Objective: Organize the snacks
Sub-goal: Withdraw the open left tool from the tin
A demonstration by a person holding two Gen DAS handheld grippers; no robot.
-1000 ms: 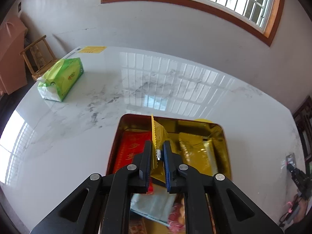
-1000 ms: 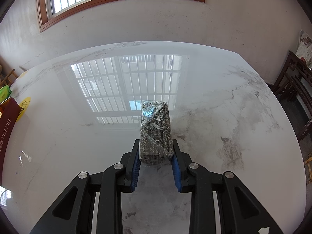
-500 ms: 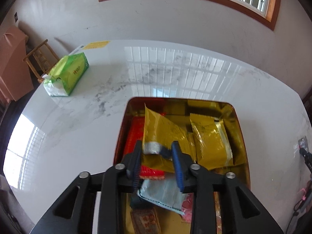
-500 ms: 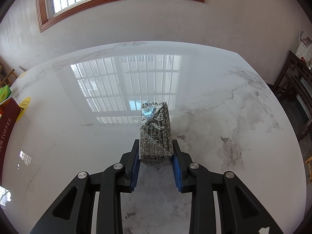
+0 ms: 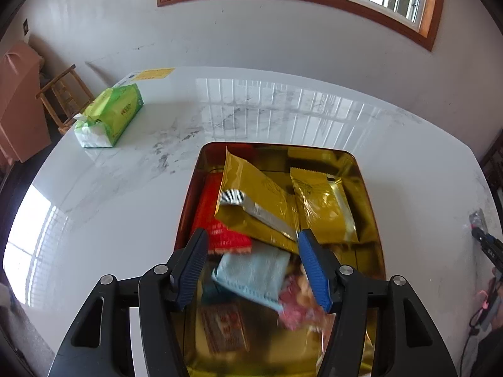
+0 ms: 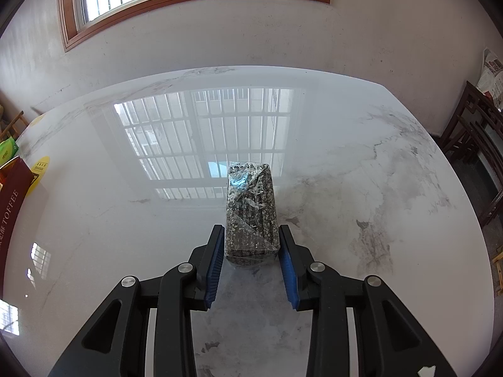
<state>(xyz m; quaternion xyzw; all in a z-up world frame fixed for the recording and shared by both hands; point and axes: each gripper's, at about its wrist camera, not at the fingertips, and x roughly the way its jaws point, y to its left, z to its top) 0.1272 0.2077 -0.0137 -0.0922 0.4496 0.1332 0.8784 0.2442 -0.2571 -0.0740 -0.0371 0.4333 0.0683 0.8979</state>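
A green pack of tissues (image 5: 110, 115) lies near the far left corner of the white marble table (image 5: 132, 188). A yellow sticker (image 5: 156, 73) sits at the table's far edge, just behind the pack. A small wooden chair (image 5: 63, 97) stands past that corner. A dark wooden chair (image 6: 474, 144) stands beside the table's right edge.

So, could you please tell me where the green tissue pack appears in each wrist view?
Left wrist: the green tissue pack lies on the marble table, upper left, beyond the gold tin.
Right wrist: only a green sliver shows at the far left edge.
Shared landmark: the yellow sticker on the table.
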